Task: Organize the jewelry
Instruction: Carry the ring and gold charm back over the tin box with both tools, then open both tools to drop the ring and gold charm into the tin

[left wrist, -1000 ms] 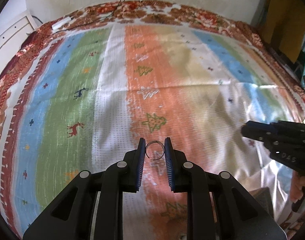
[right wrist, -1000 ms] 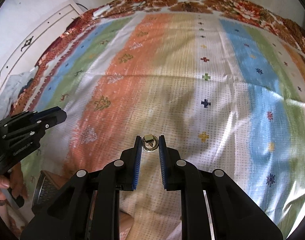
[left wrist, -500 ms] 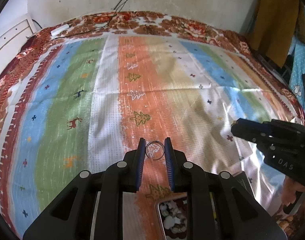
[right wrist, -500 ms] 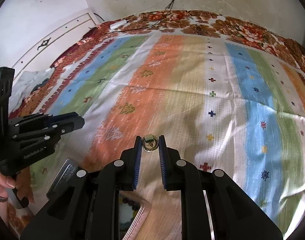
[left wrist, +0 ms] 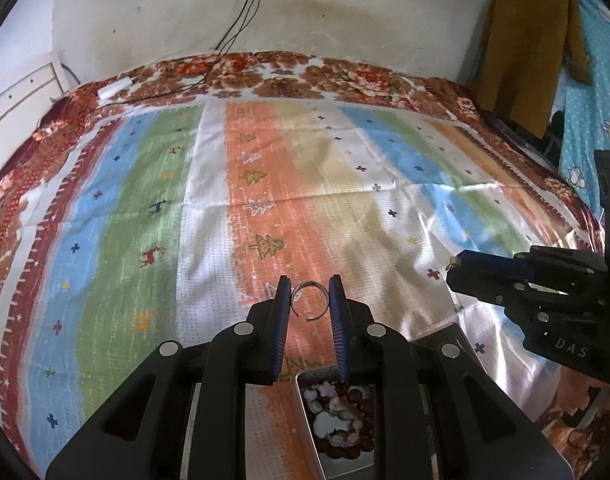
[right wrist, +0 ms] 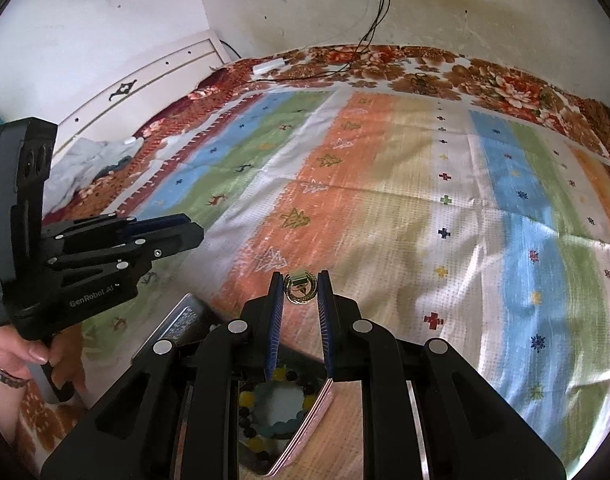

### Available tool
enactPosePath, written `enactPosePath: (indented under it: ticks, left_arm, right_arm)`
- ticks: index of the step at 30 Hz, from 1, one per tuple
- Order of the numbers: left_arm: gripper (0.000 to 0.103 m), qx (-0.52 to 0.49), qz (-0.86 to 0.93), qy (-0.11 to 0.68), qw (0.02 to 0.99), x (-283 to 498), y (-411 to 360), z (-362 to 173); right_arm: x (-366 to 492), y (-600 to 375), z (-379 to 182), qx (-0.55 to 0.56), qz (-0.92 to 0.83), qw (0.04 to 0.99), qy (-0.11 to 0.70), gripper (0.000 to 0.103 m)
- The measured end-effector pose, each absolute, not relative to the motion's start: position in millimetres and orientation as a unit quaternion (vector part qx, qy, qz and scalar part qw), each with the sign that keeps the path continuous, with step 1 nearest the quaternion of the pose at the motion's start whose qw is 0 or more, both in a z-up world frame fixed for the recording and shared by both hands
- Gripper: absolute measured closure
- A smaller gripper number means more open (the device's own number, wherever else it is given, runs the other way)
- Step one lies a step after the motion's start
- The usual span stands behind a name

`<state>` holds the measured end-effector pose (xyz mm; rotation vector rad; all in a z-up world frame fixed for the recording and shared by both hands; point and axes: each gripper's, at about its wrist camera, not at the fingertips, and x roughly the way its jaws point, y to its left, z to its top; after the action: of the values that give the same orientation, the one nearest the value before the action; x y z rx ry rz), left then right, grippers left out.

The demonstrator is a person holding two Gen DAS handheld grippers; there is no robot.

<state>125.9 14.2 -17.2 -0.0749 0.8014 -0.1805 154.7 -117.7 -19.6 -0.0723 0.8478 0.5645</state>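
My left gripper (left wrist: 309, 300) is shut on a thin open silver ring (left wrist: 309, 301), held above the striped bedspread. Below it lies a metal tin (left wrist: 305, 412) with white and dark red beads. My right gripper (right wrist: 301, 286) is shut on a gold ring (right wrist: 301, 288) with a wreath-like face. Below it lies an open box (right wrist: 301, 436) holding a bracelet (right wrist: 279, 404) of yellow, black and teal beads. The right gripper also shows at the right of the left wrist view (left wrist: 457, 266). The left gripper also shows at the left of the right wrist view (right wrist: 193, 230).
The striped bedspread (left wrist: 209, 216) covers a bed against a white wall. A white charger and cables (right wrist: 269, 65) lie at the far edge. A headboard (right wrist: 145, 84) and crumpled cloth (right wrist: 85, 168) are at the left. Clothes (left wrist: 529, 40) hang at the right.
Both grippers have risen and tilted up with their rings still held. The tin and the box with the bracelet have come into view beneath them.
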Motion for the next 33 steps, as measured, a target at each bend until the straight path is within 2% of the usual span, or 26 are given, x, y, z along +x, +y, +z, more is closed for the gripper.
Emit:
enactPosePath:
  ticks: [20, 33]
  left_arm:
    - [0.084, -0.032, -0.12, 0.328, 0.937, 69, 2, -1]
    - [0.084, -0.022, -0.125, 0.33, 0.936, 54, -5, -4]
  right_arm:
    - [102, -125, -15, -0.015, 0.291, 0.879, 0.377, 0.085]
    - [90, -125, -18, -0.017, 0.3, 0.876, 0.377, 0.085]
